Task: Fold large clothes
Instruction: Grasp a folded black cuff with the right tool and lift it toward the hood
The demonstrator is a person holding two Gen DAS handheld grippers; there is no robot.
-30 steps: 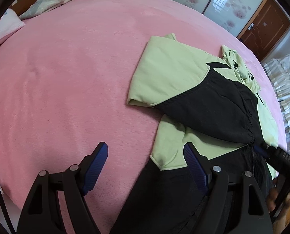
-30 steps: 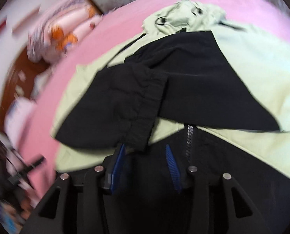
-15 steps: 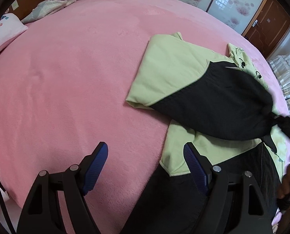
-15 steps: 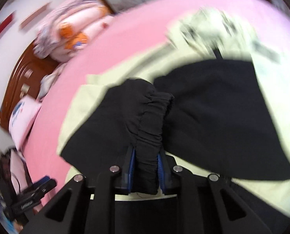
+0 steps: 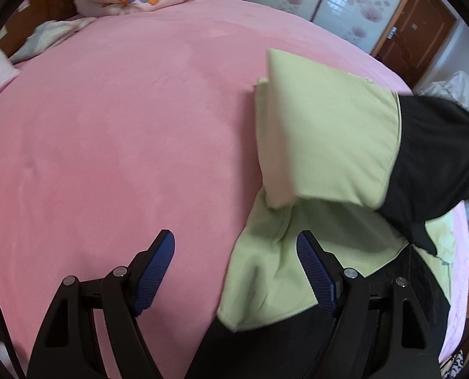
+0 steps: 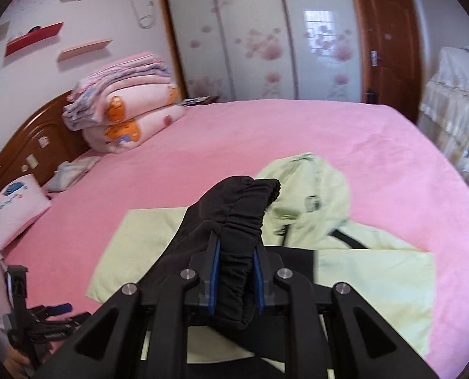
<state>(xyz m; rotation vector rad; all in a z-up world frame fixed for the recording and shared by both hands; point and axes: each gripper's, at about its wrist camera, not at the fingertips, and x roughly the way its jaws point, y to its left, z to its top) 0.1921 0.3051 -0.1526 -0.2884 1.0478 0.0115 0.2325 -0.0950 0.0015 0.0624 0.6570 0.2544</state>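
Observation:
A light-green and black jacket (image 5: 322, 145) lies on the pink bed (image 5: 123, 126), its hood (image 6: 313, 189) at the far end. My right gripper (image 6: 236, 246) is shut on the sleeve's black elastic cuff (image 6: 240, 214) and holds it up in the air. The sleeve hangs from the grip, green near the shoulder and black toward the cuff. In the left wrist view the raised sleeve crosses the right side above the jacket's body. My left gripper (image 5: 234, 240) is open low over the jacket's near left edge, with green fabric and bare bed between its fingers.
Folded quilts (image 6: 123, 117) are stacked by the wooden headboard (image 6: 29, 139), with a small pillow (image 6: 16, 208) at the bed's left edge. Wardrobe sliding doors (image 6: 259, 31) and a brown door (image 6: 389, 47) stand behind. Cloth-covered furniture (image 6: 455, 120) is on the right.
My right gripper closed on the black cuff and rose, tilting up and lifting the sleeve off the jacket's front. The left gripper shifted a little and stayed open.

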